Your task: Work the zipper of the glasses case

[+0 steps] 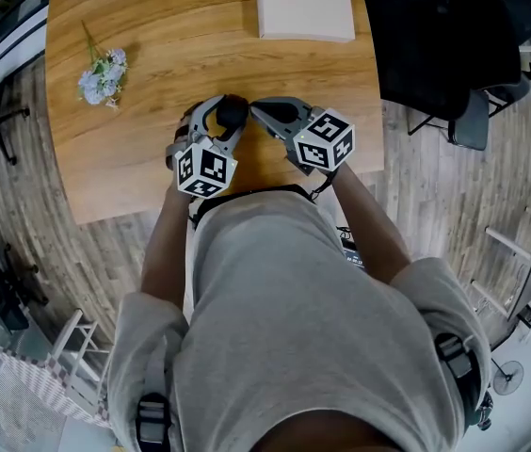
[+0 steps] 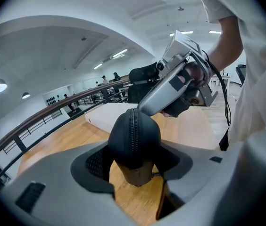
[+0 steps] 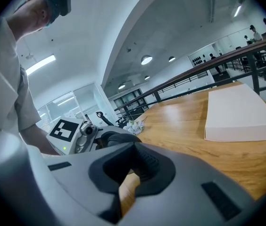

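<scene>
Glasses case near table front edge

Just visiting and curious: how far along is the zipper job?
Done: the left gripper clamps the glasses case. In hand: the right gripper, tips closed, touches the case's top end. Left: the zipper looks closed along its visible stretch; no pull visible.

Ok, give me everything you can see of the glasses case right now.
The glasses case is black, rounded and matte, with a fabric-like surface. A zipper runs along its middle seam and is shut along the stretch that shows. The case stands on end, clamped between the left claw's jaws over the wooden table. The right claw's closed tip meets the case's top end, but the zipper pull cannot be made out there.
</scene>
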A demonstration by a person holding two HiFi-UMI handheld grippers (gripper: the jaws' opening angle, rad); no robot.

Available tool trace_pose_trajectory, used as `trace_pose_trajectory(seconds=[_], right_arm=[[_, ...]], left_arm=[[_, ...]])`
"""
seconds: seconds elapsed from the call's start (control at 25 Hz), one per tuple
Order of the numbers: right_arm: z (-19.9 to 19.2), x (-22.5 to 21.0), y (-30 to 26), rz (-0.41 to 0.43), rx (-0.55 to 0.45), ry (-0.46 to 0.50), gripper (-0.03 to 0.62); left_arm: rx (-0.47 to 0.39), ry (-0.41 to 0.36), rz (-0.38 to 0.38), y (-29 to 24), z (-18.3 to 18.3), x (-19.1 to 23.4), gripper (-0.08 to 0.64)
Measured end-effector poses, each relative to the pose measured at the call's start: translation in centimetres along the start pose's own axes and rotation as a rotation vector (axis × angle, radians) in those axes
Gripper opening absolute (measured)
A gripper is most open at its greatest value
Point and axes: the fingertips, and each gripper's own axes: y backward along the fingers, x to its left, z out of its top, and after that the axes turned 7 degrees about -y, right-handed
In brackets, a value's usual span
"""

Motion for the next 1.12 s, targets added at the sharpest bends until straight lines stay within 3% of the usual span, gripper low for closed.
trace_pose_trajectory(seconds=[0.36,0.48,0.68,0.88,1.04,1.12], right_arm=[[0.2,0.6,0.2,-0.013,0.011,0.062,0.026],[0.7,2.0,-0.1,0.038,0.011,0.09,0.025],[0.6,4.9,-1.5,0.057,0.051,0.241,0.025],[2.6,3.4,1.1,0.062,-0.096,0.121,0.026],[2.7,0.3,2.6,0.102,-0.11,-0.028,0.037],[2.5,0.1,2.4,0.156,-0.095,-0.082,0.126]], left_arm=[[0.053,-0.024,-0.001,-0.5,-0.5,0.0,0.272],[0.087,-0.037,-0.003,-0.7,-1.0,0.1,0.272],[0.096,-0.067,-0.001,-1.3,-0.9,0.1,0.272],[0.024,-0.109,-0.009,-0.3,-0.2,0.7,0.272],[-0.061,-0.131,-0.047,1.3,0.2,1.4,0.272],[-0.094,-0.145,-0.058,2.0,0.4,1.6,0.272]])
